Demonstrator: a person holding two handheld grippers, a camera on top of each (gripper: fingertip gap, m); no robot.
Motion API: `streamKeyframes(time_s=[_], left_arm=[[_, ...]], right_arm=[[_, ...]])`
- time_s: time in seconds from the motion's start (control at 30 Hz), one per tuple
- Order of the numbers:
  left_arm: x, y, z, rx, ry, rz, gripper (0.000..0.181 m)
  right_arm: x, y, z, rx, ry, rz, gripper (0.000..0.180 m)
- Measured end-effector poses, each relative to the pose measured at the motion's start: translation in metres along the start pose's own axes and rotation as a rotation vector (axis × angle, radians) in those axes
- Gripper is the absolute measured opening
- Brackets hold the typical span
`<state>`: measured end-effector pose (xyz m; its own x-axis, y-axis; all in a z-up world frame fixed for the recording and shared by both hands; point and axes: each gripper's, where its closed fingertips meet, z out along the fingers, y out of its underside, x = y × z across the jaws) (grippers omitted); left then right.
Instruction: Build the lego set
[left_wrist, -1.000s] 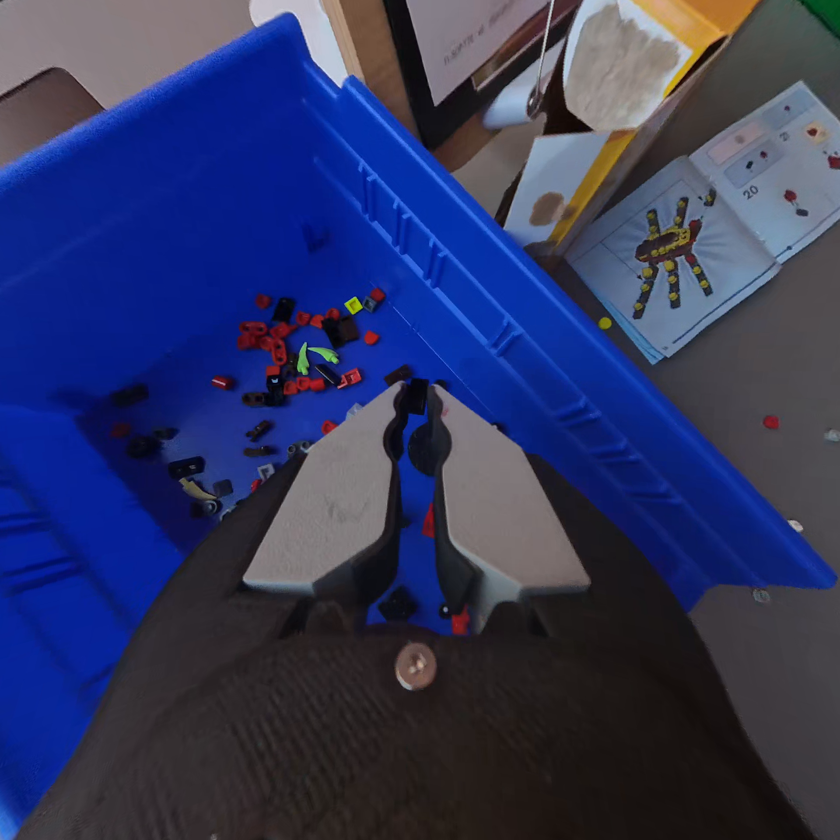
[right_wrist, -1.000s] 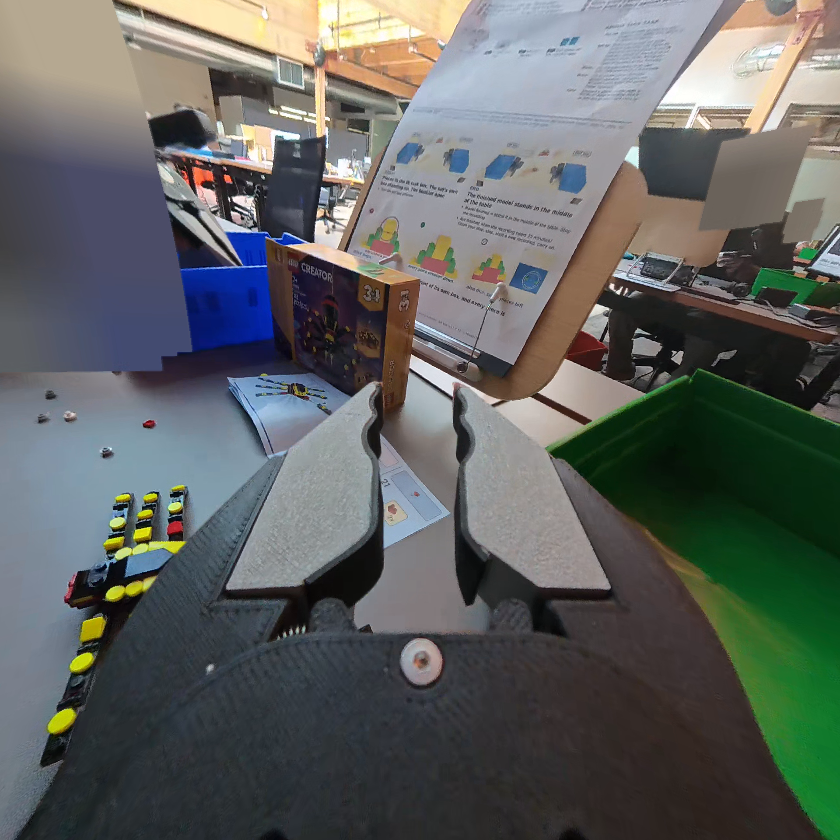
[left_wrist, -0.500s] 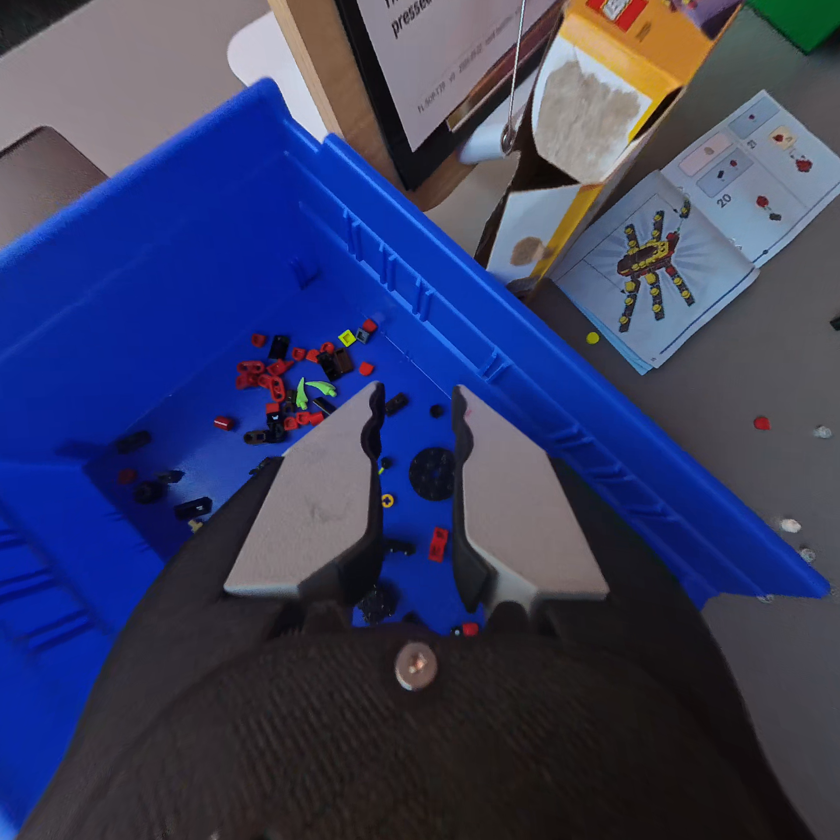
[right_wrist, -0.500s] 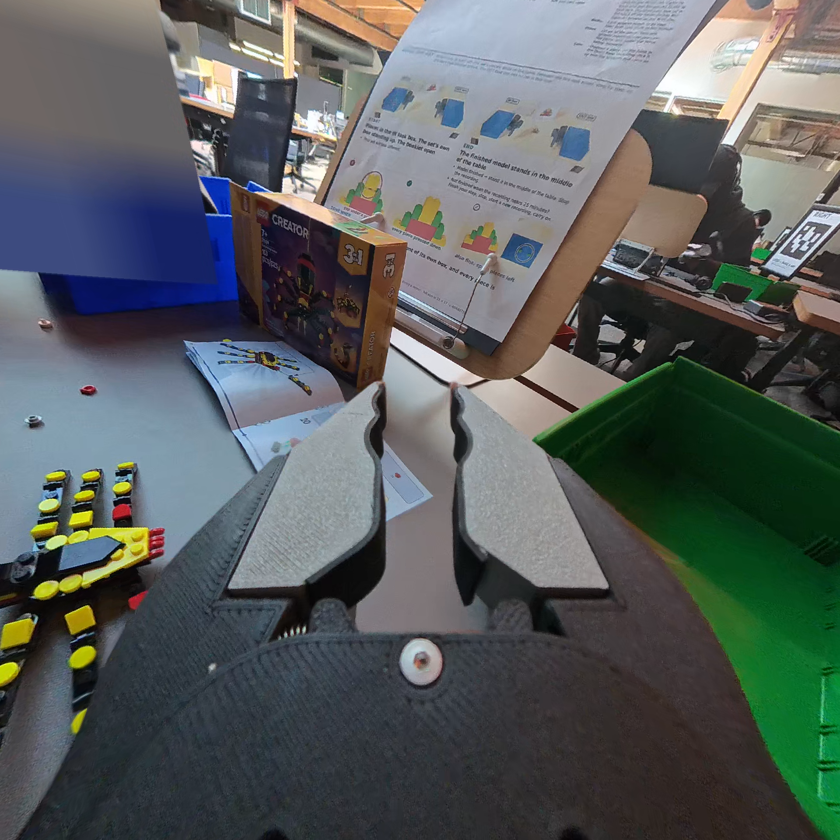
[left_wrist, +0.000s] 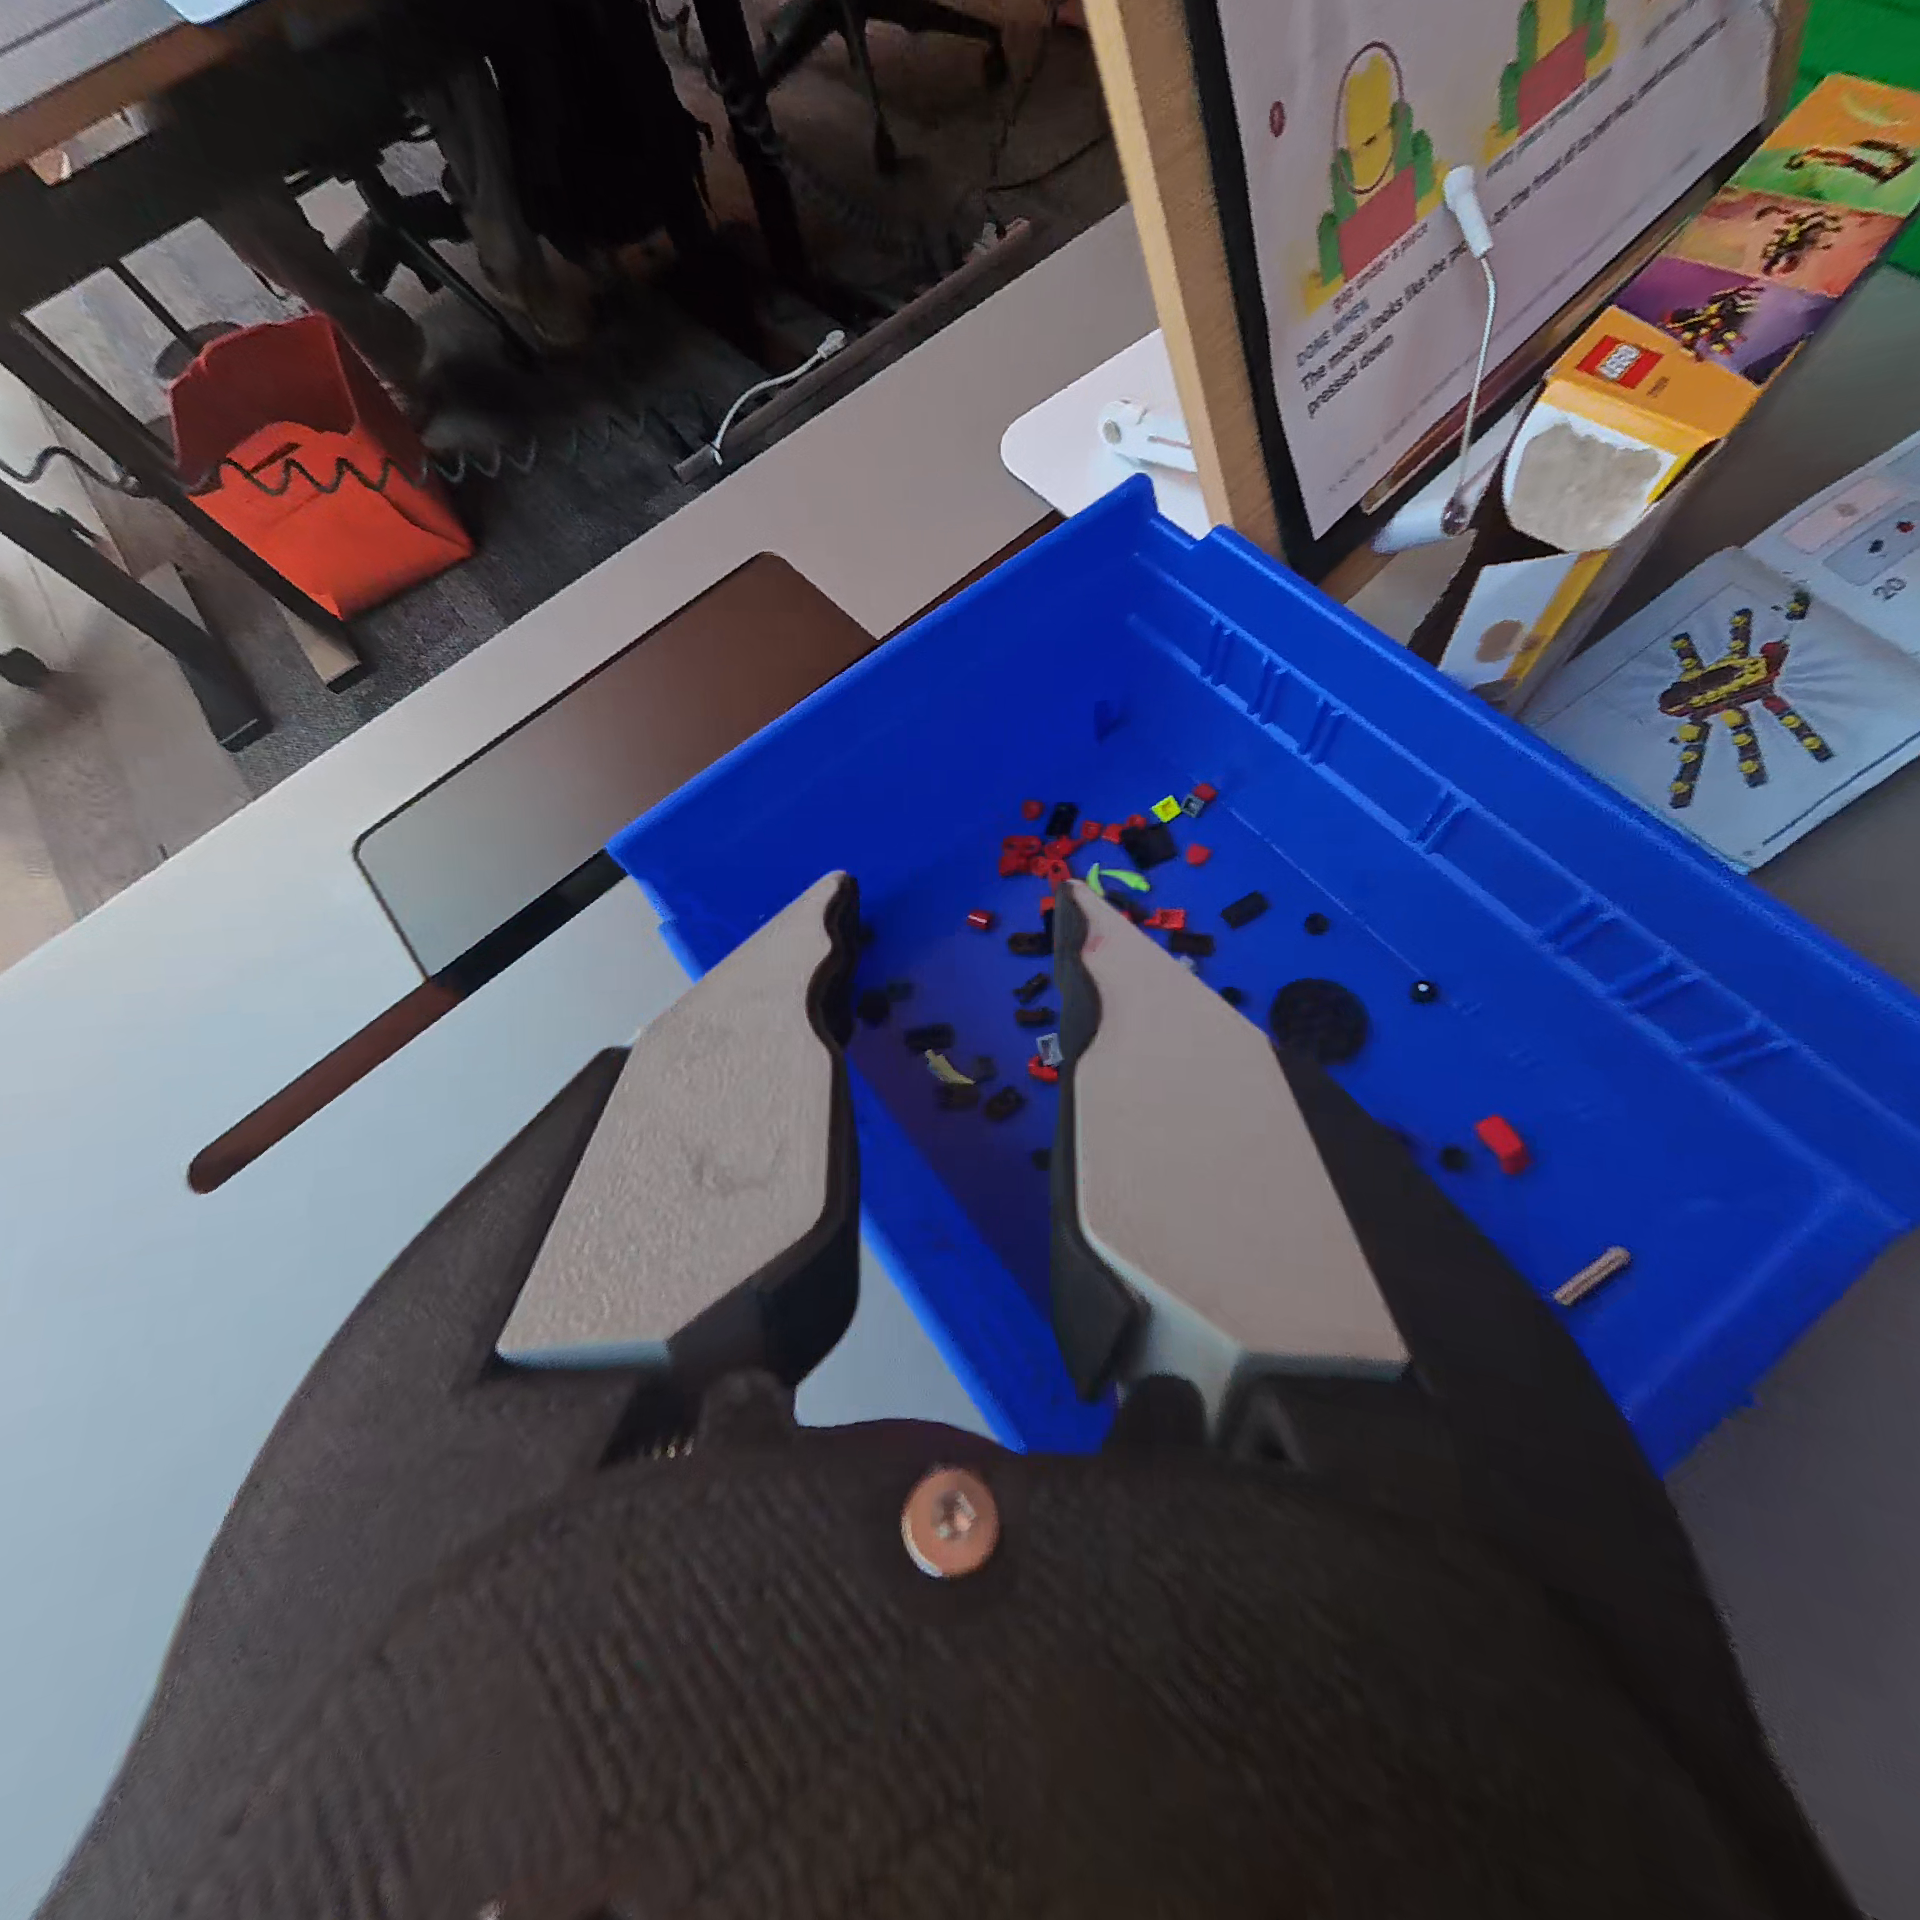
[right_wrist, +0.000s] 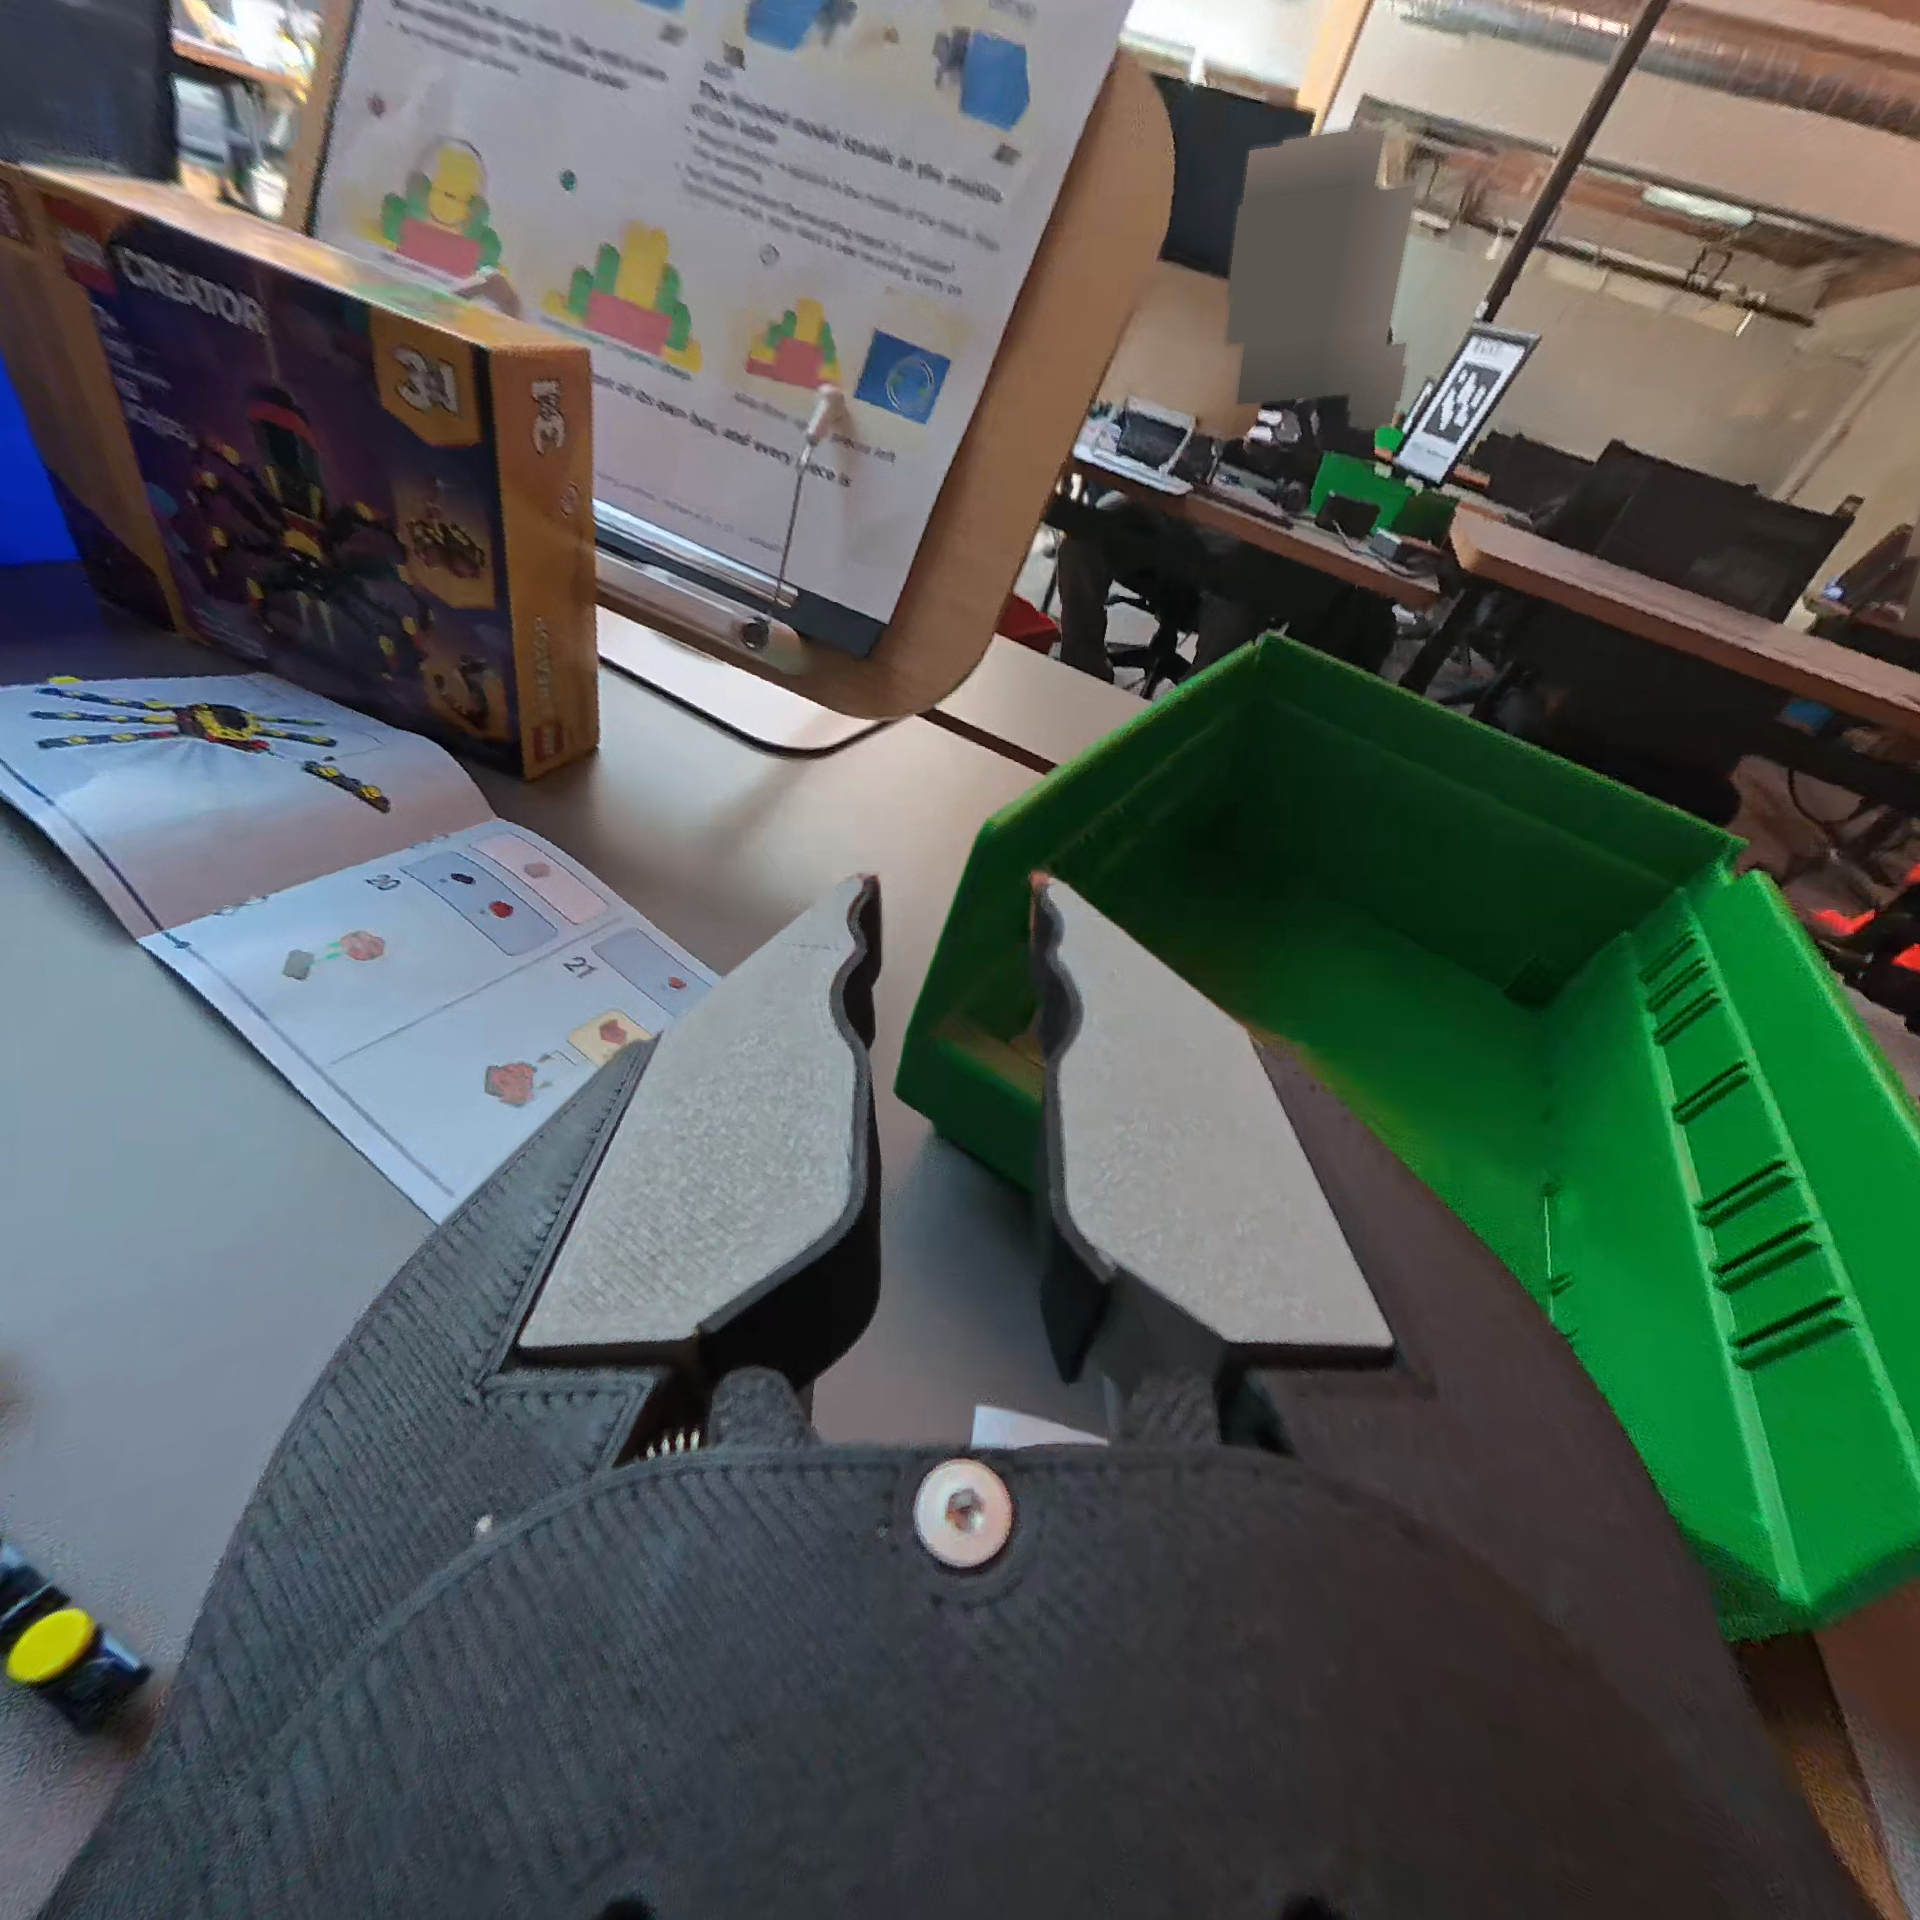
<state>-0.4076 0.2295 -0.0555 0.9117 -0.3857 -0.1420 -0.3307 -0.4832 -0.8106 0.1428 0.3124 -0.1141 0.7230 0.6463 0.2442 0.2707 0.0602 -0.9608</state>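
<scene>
In the left wrist view my left gripper (left_wrist: 951, 904) is open and empty, held above the near left end of a blue bin (left_wrist: 1621, 894). The bin holds several small loose lego pieces, mostly red and black (left_wrist: 1081, 862), a black round plate (left_wrist: 1317, 1018) and a red brick (left_wrist: 1501, 1143). In the right wrist view my right gripper (right_wrist: 951, 894) is open and empty above the table, just left of an empty green bin (right_wrist: 1683, 1122). A yellow-and-black part of the model (right_wrist: 62, 1652) shows at the lower left edge.
The open instruction booklet (right_wrist: 395, 935) lies on the table left of the right gripper and also shows in the left wrist view (left_wrist: 1725, 727). The lego box (right_wrist: 312, 468) and a wooden stand holding an instruction sheet (right_wrist: 727, 260) are behind. An orange bin (left_wrist: 301, 468) sits on the floor. About 55 centimeters separates my left fingertips from my right. The model (right_wrist: 62, 1652) lies some 15 centimeters from my right tips, 55 centimeters from my left tips.
My left gripper let go of a small dark piece, opened and pulled up and back to the bin's left end. My right gripper swung right toward the green bin, away from the model.
</scene>
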Motion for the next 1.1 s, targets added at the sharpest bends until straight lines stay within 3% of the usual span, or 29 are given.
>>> streamKeyframes(time_s=[0.37,1.1], left_arm=[[-0.042,0.012,0.008,-0.051,-0.085,0.055,0.033],[-0.043,0.016,0.023,-0.066,-0.111,0.030,0.035]], right_arm=[[0.025,0.021,0.004,-0.068,0.079,0.121,0.038],[0.012,0.028,0.012,-0.117,-0.002,0.123,0.044]])
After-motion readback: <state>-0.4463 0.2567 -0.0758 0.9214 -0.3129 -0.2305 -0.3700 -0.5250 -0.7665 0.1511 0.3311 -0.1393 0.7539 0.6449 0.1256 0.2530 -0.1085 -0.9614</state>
